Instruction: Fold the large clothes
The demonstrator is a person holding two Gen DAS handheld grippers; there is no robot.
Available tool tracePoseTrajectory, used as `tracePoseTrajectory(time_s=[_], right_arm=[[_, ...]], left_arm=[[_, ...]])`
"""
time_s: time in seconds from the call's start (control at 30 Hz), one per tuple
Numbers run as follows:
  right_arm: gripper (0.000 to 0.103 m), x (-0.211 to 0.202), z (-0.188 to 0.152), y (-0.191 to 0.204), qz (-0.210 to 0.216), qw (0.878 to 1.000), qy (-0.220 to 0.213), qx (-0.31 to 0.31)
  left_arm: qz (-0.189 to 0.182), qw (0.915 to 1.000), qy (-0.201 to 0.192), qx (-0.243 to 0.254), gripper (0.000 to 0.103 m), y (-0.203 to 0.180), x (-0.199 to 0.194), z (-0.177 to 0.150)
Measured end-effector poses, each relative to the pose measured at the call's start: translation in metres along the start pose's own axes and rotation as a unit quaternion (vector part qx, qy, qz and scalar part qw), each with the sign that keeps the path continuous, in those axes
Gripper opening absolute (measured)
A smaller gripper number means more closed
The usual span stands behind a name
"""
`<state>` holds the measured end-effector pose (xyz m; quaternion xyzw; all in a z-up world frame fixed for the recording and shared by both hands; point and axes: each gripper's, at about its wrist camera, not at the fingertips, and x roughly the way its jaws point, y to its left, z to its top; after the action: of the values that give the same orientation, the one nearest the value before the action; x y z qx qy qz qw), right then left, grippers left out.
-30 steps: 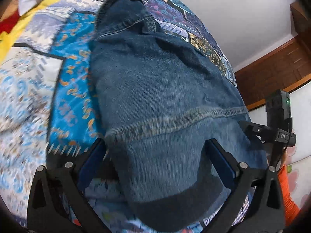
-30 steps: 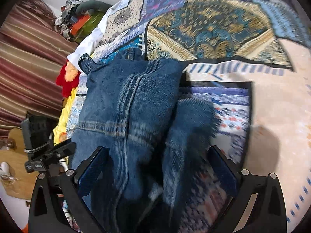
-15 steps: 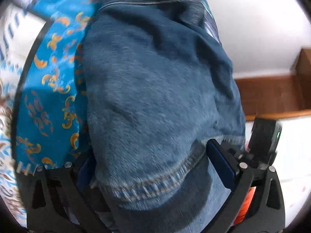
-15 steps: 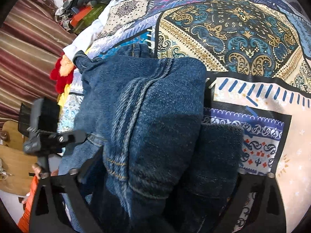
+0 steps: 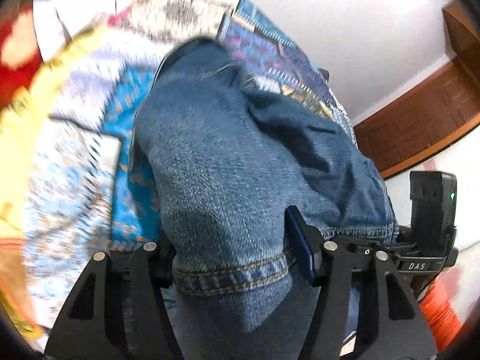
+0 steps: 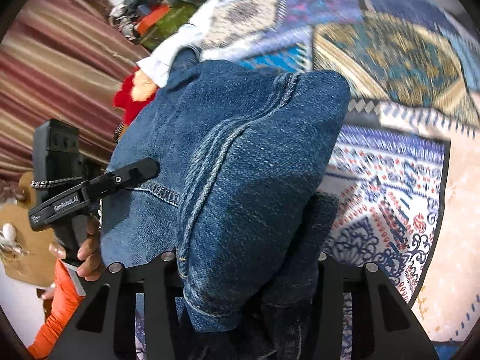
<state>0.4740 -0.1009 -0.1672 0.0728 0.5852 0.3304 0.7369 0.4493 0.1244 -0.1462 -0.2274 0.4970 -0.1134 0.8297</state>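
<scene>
A pair of dark blue jeans lies on a patterned bedspread. My left gripper is shut on the stitched hem end of the jeans, the denim bunched between its jaws and lifted. My right gripper is shut on a thick fold of the same jeans, which hides its fingertips. The left gripper also shows in the right wrist view, held by a hand at the left of the jeans.
The bedspread spreads to the right. Loose clothes, red and white, and a green bag lie at the far end. A striped curtain hangs left. A wooden door stands beyond the bed.
Both grippers have closed from open onto the jeans' near end and lifted it. The denim now bunches up between the jaws.
</scene>
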Motion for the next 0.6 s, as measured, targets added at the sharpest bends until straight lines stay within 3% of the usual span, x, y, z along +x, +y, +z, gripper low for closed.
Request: tracePoseTrajectory(time_s=[0.27, 0.47, 0.6], right_arm=[[0.044, -0.038, 0.009, 0.064, 0.025, 0.998, -0.042, -0.047], [0.044, -0.033, 0.015, 0.101, 0.037, 0.996, -0.047, -0.067], [0.044, 0.001, 0.012, 0.108, 0.033, 0.997, -0.017, -0.067]], left_arm=[[0.035, 0.9946, -0.077, 0.06, 0.06, -0.008, -0.113, -0.008], [0.053, 0.9923, -0.094, 0.06, 0.061, 0.003, -0.152, -0.015], [0.068, 0.9938, -0.077, 0.044, 0.06, 0.026, -0.145, -0.025]])
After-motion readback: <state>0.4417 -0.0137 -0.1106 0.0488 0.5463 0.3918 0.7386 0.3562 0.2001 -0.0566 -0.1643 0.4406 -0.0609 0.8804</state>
